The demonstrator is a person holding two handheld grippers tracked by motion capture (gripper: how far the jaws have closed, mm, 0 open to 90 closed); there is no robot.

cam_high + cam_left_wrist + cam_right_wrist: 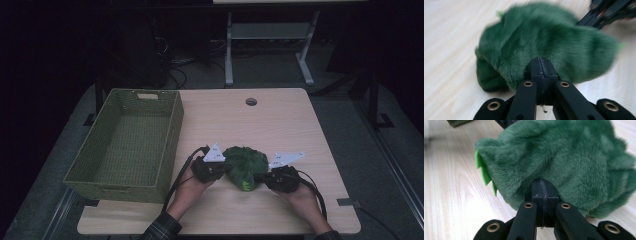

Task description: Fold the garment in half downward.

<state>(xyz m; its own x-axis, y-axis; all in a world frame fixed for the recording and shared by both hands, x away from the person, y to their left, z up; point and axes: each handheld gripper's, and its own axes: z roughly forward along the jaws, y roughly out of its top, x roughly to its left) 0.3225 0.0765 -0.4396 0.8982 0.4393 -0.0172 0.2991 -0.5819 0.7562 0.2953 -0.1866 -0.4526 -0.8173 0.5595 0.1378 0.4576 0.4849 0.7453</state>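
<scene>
Left tongs [223,171] and right tongs [260,177] both clamped tight on green plush toy [245,165] from opposite sides, on table [280,125].

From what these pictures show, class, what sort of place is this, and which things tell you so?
Probably a workshop or lab set up for recording, not a home: a plain wooden table with a cable hole, loose cables on the floor behind it, and a metal-framed bench in a dark room.

Dim room: light wooden table [280,125], grey floor [350,130], white-legged desk frame [270,45] behind
</scene>
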